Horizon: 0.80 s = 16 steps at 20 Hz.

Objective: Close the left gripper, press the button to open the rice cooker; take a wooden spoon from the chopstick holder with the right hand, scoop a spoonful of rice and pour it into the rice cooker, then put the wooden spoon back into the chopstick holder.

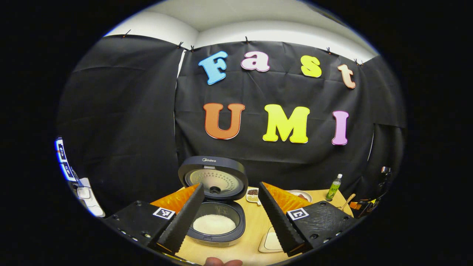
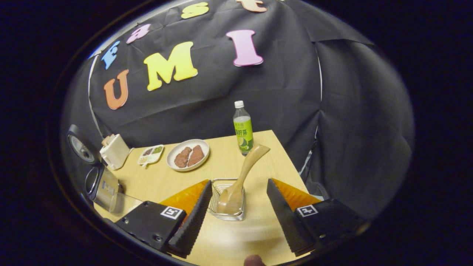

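The rice cooker (image 1: 216,229) stands with its lid (image 1: 213,179) raised, and white rice lies in its pot. My left gripper (image 1: 231,186) is open in front of it, with nothing between its fingers. In the right gripper view the wooden spoon (image 2: 248,162) stands bowl-down in the wire chopstick holder (image 2: 226,214), its handle leaning to the upper right. My right gripper (image 2: 239,182) is open just short of the holder, one finger on each side, touching nothing. The cooker (image 2: 102,188) shows at the left edge of that view.
On the wooden table (image 2: 229,236) sit a green bottle (image 2: 242,129), a plate of meat (image 2: 187,155), a small divided dish (image 2: 150,154) and a white container (image 2: 114,150). A cream dish (image 1: 271,242) lies right of the cooker. The table's right edge is near the holder.
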### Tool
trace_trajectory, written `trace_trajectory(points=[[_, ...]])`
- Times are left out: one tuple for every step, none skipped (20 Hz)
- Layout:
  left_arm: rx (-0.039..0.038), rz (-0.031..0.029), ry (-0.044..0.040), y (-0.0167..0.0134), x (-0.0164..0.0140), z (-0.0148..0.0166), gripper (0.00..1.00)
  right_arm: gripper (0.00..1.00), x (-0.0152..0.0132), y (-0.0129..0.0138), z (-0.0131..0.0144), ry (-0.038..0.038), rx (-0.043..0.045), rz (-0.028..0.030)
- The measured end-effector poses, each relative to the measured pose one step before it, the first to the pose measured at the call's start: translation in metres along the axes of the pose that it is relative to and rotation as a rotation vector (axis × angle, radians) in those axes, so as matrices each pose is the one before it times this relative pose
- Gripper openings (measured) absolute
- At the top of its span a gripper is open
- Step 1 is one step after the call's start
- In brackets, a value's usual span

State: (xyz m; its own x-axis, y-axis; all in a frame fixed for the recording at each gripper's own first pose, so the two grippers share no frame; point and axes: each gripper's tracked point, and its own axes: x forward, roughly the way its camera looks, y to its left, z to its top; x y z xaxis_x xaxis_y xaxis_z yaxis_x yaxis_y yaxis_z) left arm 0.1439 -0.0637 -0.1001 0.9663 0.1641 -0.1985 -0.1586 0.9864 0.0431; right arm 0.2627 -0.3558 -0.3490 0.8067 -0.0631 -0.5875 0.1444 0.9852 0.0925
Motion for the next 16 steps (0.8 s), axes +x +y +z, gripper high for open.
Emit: trace_trajectory(points=[[0.00672,0.00094,0.00573,-0.00207,0.00160,0.00083,0.95,0.96,0.01146,0.00015,-0.00065,0.01468,0.00666,0.02119],[0.01030,0.00483,0.00811,-0.00117,0.00216,-0.00065,0.95,0.95,0.01331,-0.00087,-0.00187,0.01338,0.00433,0.01211],[0.00933,0.00299,0.00946,-0.00077,0.00315,-0.00221,0.95,0.95,0.01235,-0.00326,-0.00102,0.01197,0.01070,0.00434],[0.00672,0.00110,0.02700,-0.00210,0.00266,-0.00648,0.95,0.89,0.01234,-0.00171,-0.00263,0.01734,0.02795,0.00716],[0.00132,0.00743,0.01993,0.00137,0.00223,-0.00289,0.95,0.89,0.01043,-0.00183,-0.00188,0.01496,0.03272,0.00815],[-0.00116,0.00698,0.01298,0.00076,0.00182,-0.00121,0.95,0.88,0.01063,-0.00298,0.00019,0.00630,0.03434,0.00184],[-0.00036,0.00625,0.00591,0.00192,0.00227,-0.00017,0.95,0.87,0.00680,-0.00328,0.00062,0.00488,0.02781,0.00095],[0.00161,0.00748,0.00051,0.00174,-0.00137,0.00021,0.95,0.83,0.00534,-0.00109,-0.00030,0.00290,0.02002,0.00321],[0.00209,0.00684,0.00022,0.00193,-0.00006,0.00050,0.95,0.80,0.00459,0.00019,0.00061,0.00299,0.01538,0.00771],[0.00122,0.00675,0.00440,0.00096,0.00009,-0.00126,0.95,0.71,0.00155,0.00031,0.00193,0.00178,0.01725,0.00777],[0.00073,0.00500,0.00549,0.00239,0.00026,-0.00168,0.95,0.60,-0.00043,0.00035,0.00216,-0.00251,0.02582,0.00886],[-0.00008,0.00667,0.00161,0.00189,0.00008,-0.00051,0.95,0.46,0.00052,0.00184,0.00187,-0.00578,0.02613,0.00926],[-0.00260,0.00434,0.00171,0.00279,0.00043,0.00109,0.95,0.45,0.00083,0.00225,0.00139,-0.00286,0.02228,0.01475],[-0.00501,0.00316,0.00408,0.00247,-0.00049,-0.00113,0.95,0.33,0.00152,0.00299,0.00001,0.00033,0.00858,0.00631],[-0.00904,0.00421,0.01186,0.00290,-0.00034,-0.00176,0.95,0.27,0.00011,0.00086,-0.00050,0.00291,-0.00019,-0.00289],[-0.01322,0.00574,0.00896,0.00296,-0.00043,-0.00261,0.95,0.19,-0.00131,-0.00053,-0.00042,0.00118,0.00100,-0.00724]])
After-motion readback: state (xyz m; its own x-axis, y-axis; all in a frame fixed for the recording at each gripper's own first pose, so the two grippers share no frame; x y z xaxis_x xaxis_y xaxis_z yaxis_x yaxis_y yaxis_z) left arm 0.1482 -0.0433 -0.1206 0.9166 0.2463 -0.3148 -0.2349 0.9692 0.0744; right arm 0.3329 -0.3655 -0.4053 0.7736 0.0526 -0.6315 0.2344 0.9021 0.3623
